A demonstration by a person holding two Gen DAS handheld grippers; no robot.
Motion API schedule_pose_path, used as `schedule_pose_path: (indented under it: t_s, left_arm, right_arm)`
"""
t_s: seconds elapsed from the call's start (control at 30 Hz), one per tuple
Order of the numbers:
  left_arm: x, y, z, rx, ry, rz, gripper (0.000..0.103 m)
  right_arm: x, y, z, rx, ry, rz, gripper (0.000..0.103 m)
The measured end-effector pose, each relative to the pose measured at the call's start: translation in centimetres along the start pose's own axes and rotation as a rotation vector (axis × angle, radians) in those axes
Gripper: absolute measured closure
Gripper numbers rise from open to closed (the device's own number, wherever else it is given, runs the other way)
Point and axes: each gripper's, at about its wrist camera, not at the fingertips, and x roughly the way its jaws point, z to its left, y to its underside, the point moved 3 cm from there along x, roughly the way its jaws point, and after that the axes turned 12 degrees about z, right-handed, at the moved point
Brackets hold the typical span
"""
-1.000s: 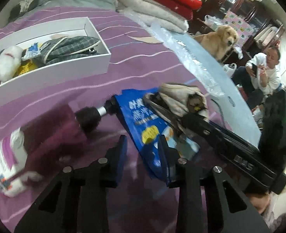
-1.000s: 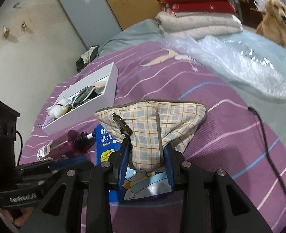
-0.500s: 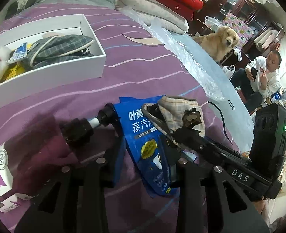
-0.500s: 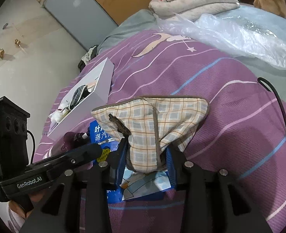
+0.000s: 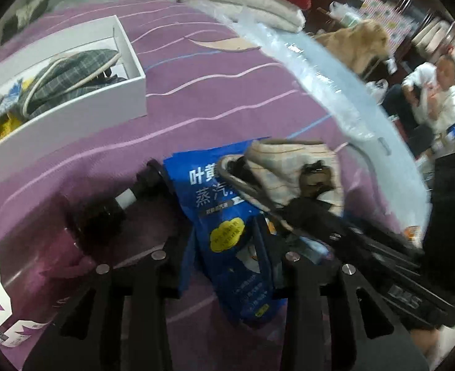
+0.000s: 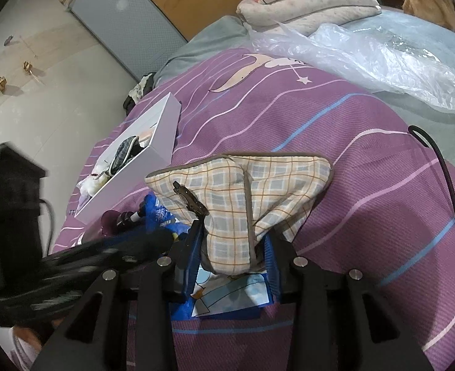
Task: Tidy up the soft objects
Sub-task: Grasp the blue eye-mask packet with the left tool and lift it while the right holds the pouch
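Your right gripper [image 6: 233, 255] pinches the checked cloth pouch [image 6: 236, 198] over the blue packet [image 6: 227, 296]; white box [image 6: 165, 130] at ten o'clock.

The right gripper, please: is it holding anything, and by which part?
The right gripper holds the checked fabric pouch, pinched at its bunched lower end.

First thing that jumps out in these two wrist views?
The right gripper is clamped on a beige plaid fabric pouch, held above a blue printed packet on the purple striped bedspread. The left gripper straddles that packet, beside a dark purple bottle. Farther back, a white box already holds a dark plaid pouch.
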Motion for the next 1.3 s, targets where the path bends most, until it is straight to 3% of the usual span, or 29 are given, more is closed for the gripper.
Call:
schedule_pose_path:
  t_s: [0.13,0.37,0.77,1.3]
  left_arm:
    - [-0.5,0.3,-1.3,0.044,-0.102,-0.036,0.086]
    - [-1.1,0.5,-2.1,0.054,-0.158,-0.054,0.093]
    - [-4.7,1.4,-1.0,0.025,-0.113,-0.097,0.096]
    - [-10.1,1.6,2.5,-0.051,-0.070,-0.240,0.101]
  right_arm:
    - [-0.1,0.0,0.0,0.002,-0.002,-0.001,0.067]
    - [-0.8,0.0,0.6,-0.021,0.022,-0.026,0.068]
    - [-2.5,-0.1,3.9,-0.101,0.032,-0.066,0.070]
    - [-5.1,-1.3,8.8,-0.185,0.004,-0.116,0.071]
